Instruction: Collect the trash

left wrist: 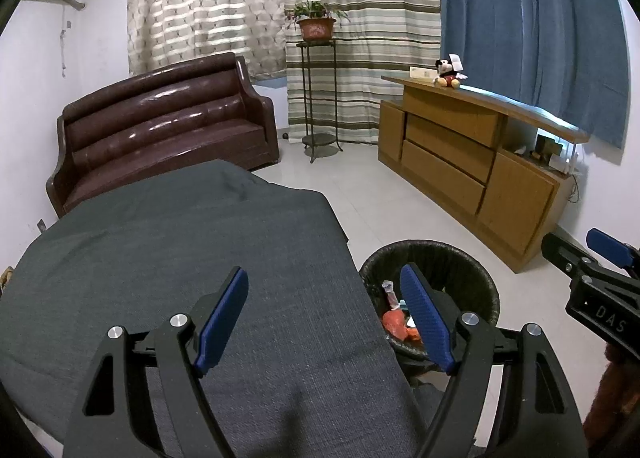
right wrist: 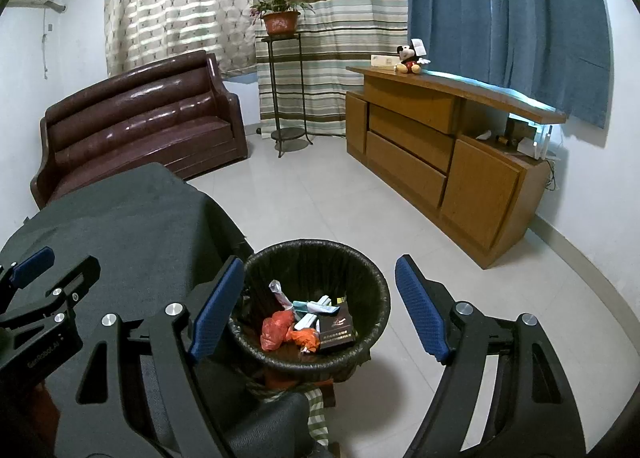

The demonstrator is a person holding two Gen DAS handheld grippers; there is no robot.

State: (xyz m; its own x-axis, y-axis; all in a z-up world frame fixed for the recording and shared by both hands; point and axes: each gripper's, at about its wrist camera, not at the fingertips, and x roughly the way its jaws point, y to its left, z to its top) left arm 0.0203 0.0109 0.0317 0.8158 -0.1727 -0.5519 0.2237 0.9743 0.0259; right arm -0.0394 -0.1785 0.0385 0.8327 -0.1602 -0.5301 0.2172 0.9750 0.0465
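A black-lined trash bin (right wrist: pixel 376 282) stands on the floor beside a table under a dark grey cloth (left wrist: pixel 180 250). In it lie trash items: an orange-red bag (right wrist: pixel 276 328), a dark cigarette box (right wrist: pixel 336 332), white and teal wrappers (right wrist: pixel 316 308). My right gripper (right wrist: pixel 320 298) is open and empty, held above the bin. My left gripper (left wrist: pixel 324 310) is open and empty over the cloth's right edge, with the bin (left wrist: pixel 472 270) behind its right finger. The right gripper also shows at the left wrist view's right edge (left wrist: pixel 600 278).
A brown leather sofa (left wrist: pixel 160 130) stands at the back left. A metal plant stand (left wrist: pixel 318 98) holds a potted plant by the curtains. A wooden cabinet (left wrist: pixel 460 154) with a Mickey toy (left wrist: pixel 448 74) lines the right wall. White tiled floor (right wrist: pixel 340 198) lies between them.
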